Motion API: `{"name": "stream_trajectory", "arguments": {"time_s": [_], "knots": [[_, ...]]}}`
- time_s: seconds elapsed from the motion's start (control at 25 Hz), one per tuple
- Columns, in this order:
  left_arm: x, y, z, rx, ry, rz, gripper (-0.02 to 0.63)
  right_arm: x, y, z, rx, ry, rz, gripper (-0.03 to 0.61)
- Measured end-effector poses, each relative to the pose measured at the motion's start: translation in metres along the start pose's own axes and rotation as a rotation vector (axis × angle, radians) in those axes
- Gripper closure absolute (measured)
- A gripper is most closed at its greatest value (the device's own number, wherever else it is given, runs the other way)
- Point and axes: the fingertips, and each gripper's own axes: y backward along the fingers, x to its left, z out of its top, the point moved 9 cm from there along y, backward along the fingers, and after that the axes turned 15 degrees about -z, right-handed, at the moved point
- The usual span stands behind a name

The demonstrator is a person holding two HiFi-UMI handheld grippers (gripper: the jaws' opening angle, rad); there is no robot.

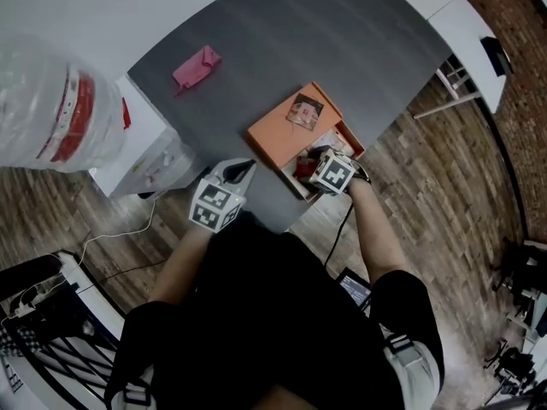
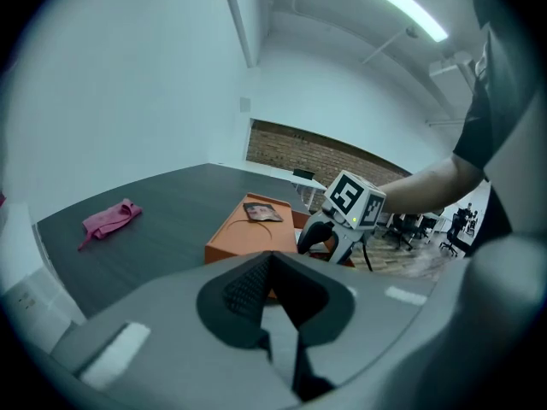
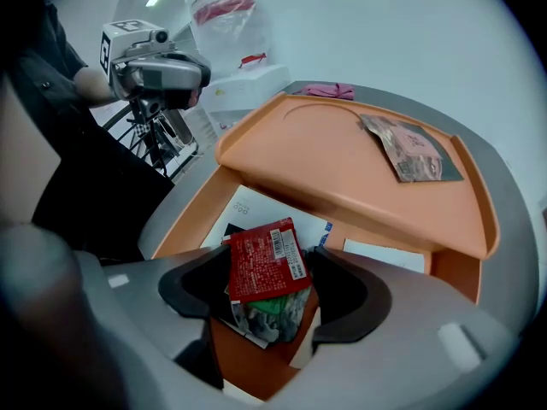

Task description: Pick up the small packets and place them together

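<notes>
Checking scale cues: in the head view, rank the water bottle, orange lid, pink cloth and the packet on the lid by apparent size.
1. water bottle, though nearness to the camera inflates it.
2. orange lid.
3 and 4. pink cloth and packet: too alike to rank.

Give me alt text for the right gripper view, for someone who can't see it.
The right gripper has its jaws open either side of a red packet, which lies on other packets inside an orange box. An orange lid rests just beyond, with a brownish packet on top.
</notes>
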Motion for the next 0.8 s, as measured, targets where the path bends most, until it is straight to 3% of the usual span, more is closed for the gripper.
{"name": "stream_trajectory", "arguments": {"time_s": [0.32, 0.4, 0.8], "knots": [[0.005, -0.001, -0.003, 0.011, 0.002, -0.024, 0.614, 0.005, 0.008, 0.001, 0.005, 0.032, -0.029, 0.307], [0.006, -0.004, -0.002, 0.015, 0.000, -0.035, 0.614, 0.006, 0.013, 0.000, -0.005, 0.023, -0.030, 0.361], [0.009, -0.018, 0.005, 0.035, -0.030, -0.093, 0.614, 0.008, 0.041, 0.004, -0.024, 0.043, -0.006, 0.506]]}}
